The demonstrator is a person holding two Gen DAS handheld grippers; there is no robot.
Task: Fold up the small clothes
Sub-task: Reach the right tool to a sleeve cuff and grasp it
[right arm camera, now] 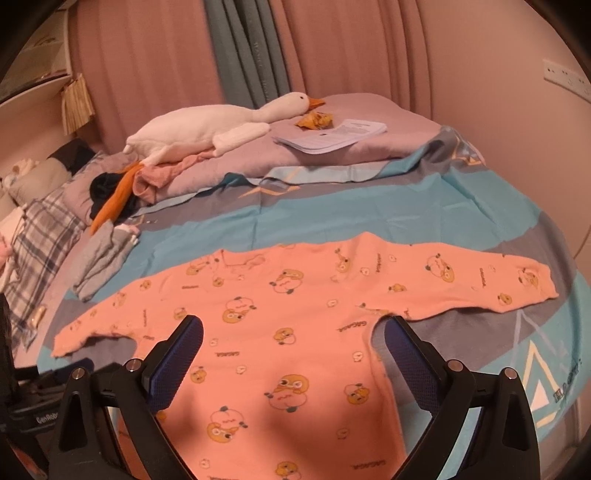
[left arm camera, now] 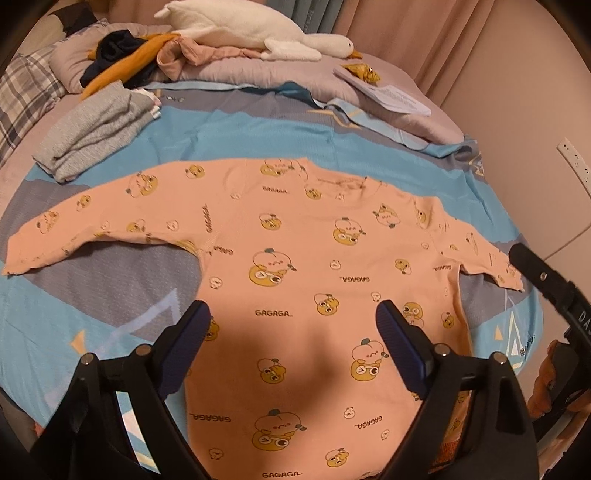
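A small peach long-sleeved shirt [left arm camera: 295,258] printed with yellow cartoon ducks lies flat on the bed, both sleeves spread out to the sides. It also shows in the right wrist view [right arm camera: 295,317]. My left gripper [left arm camera: 293,325] is open and empty, hovering over the shirt's lower body. My right gripper [right arm camera: 293,343] is open and empty above the shirt's right side near the armpit. The right gripper's body shows at the right edge of the left wrist view [left arm camera: 546,284].
A folded grey garment [left arm camera: 96,136] lies at the back left on the blue and grey bedsheet [left arm camera: 258,129]. Behind are a heap of clothes [left arm camera: 147,59], a white plush goose [left arm camera: 251,29], papers [left arm camera: 391,96] and pillows. Curtains [right arm camera: 332,48] hang behind the bed.
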